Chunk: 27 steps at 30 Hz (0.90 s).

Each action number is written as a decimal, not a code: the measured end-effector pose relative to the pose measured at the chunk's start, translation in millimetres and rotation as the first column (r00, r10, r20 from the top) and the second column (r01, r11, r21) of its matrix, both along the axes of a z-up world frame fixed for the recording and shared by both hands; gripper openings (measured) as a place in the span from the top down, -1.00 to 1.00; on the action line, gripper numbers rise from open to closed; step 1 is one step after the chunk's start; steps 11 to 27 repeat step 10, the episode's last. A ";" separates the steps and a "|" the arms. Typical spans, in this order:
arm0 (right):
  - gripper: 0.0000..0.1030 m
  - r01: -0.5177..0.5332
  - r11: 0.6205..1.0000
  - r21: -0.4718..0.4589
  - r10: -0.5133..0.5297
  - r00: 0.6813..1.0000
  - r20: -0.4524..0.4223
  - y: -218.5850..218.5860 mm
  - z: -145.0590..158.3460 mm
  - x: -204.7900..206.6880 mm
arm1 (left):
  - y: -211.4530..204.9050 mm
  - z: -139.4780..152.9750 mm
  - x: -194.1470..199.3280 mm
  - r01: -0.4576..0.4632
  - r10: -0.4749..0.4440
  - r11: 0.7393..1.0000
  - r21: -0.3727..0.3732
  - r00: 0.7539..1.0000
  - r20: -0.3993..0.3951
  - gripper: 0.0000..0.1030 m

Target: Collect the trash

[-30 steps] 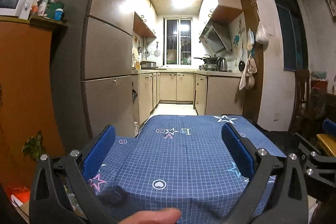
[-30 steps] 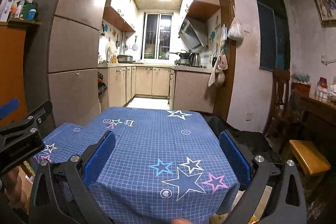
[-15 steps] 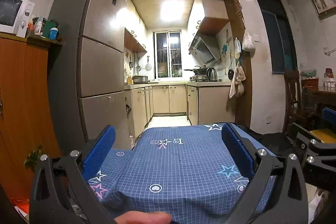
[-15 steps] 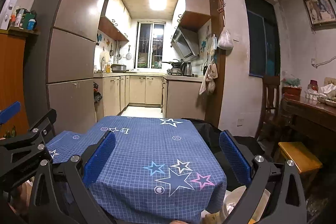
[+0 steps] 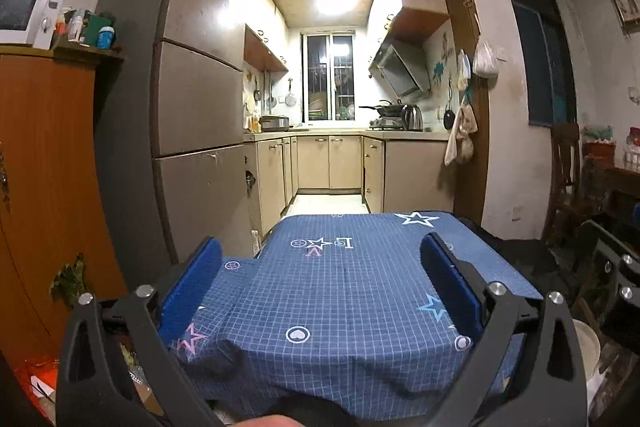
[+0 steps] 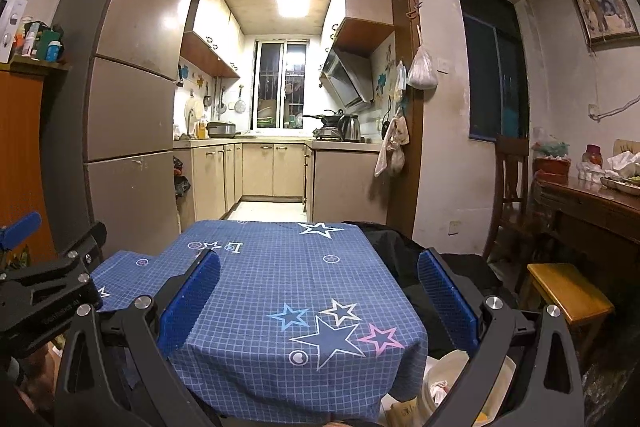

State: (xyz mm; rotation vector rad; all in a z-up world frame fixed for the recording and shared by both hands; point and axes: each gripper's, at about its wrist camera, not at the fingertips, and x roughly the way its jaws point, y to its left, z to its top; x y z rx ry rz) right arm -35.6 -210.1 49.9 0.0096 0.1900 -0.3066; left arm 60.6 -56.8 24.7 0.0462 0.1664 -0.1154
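My left gripper (image 5: 320, 267) is open and empty, held above a table with a blue star-patterned cloth (image 5: 340, 299). My right gripper (image 6: 320, 275) is open and empty over the same cloth (image 6: 288, 287). A white bin (image 6: 452, 383) with scraps inside stands on the floor at the table's right front corner, under my right gripper's right finger; its rim also shows in the left wrist view (image 5: 586, 343). No loose trash shows on the cloth. The left gripper's body (image 6: 40, 291) shows at the left edge of the right wrist view.
A tall fridge (image 5: 192, 99) and an orange cabinet (image 5: 44, 187) stand left. The kitchen doorway (image 6: 276, 167) lies ahead. A wooden stool (image 6: 568, 291), chair (image 6: 510, 187) and dark sideboard (image 6: 588, 203) stand right. Dark fabric (image 6: 404, 259) lies at the table's right. Orange bag and clutter (image 5: 36, 375) sit lower left.
Both grippers have pulled back and risen, so the table looks smaller and lower. The white bin has come into the right wrist view. Both grippers stayed open.
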 end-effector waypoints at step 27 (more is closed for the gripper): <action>-0.91 0.012 1.000 0.019 -0.012 1.000 0.007 -5.5 -2.9 -3.5 | 2.7 5.1 -12.9 -0.031 0.030 0.999 0.034 0.999 0.045 -0.89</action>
